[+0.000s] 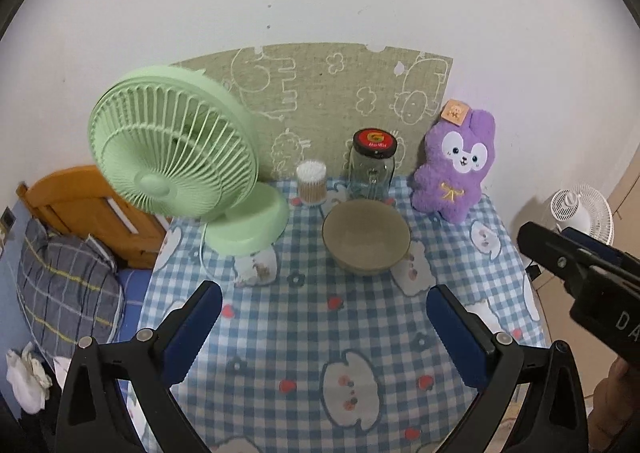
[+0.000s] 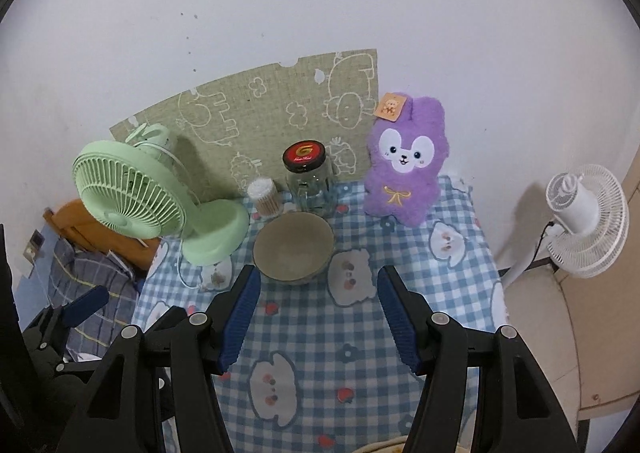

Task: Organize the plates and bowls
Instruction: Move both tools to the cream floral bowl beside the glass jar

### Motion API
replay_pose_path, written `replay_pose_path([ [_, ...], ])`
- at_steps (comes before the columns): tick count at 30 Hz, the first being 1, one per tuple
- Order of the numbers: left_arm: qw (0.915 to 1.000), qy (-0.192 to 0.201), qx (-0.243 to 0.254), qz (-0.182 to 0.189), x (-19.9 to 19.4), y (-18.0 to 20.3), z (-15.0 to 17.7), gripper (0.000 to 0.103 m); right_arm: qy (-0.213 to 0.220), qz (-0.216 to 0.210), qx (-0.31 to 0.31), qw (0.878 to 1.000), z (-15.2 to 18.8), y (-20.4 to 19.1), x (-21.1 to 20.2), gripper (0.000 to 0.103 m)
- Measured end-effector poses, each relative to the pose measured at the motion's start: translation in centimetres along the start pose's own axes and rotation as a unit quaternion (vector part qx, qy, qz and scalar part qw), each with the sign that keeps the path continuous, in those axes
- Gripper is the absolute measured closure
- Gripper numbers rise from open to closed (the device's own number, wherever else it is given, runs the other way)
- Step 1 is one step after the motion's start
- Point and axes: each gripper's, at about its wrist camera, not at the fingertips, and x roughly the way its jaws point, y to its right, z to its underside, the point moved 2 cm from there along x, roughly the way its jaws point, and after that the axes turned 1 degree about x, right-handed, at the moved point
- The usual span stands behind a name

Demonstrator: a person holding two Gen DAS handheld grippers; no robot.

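A beige bowl (image 1: 366,238) stands upright on the blue checked tablecloth (image 1: 320,333), toward the back of the table; it also shows in the right wrist view (image 2: 294,247). My left gripper (image 1: 324,299) is open and empty, held above the cloth in front of the bowl. My right gripper (image 2: 318,285) is open and empty, just in front of the bowl and a little to its right. The right gripper's body shows at the right edge of the left wrist view (image 1: 580,273). A pale rim (image 2: 384,447) peeks in at the bottom edge; I cannot tell what it is.
At the back stand a green desk fan (image 1: 176,161), a cotton swab tub (image 1: 311,182), a glass jar with a black lid (image 1: 373,165) and a purple plush rabbit (image 1: 454,169). A bed with a checked pillow (image 1: 60,285) lies left. A white floor fan (image 2: 584,213) stands right.
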Motion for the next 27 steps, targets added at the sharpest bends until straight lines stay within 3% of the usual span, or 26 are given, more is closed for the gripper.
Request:
replay_pose_path([
  [12, 1.0000, -0.001, -0.002, 0.004, 5.1, 0.2, -3.5, 0.000, 0.014, 0.007, -0.025, 1.000, -3.2, -0.3, 4.8, 0.036],
  [27, 0.9995, -0.031, 0.007, -0.002, 13.6, 0.6, -4.6, 0.000, 0.004, 0.039, -0.052, 0.998, -3.8, 0.9, 13.2, 0.035],
])
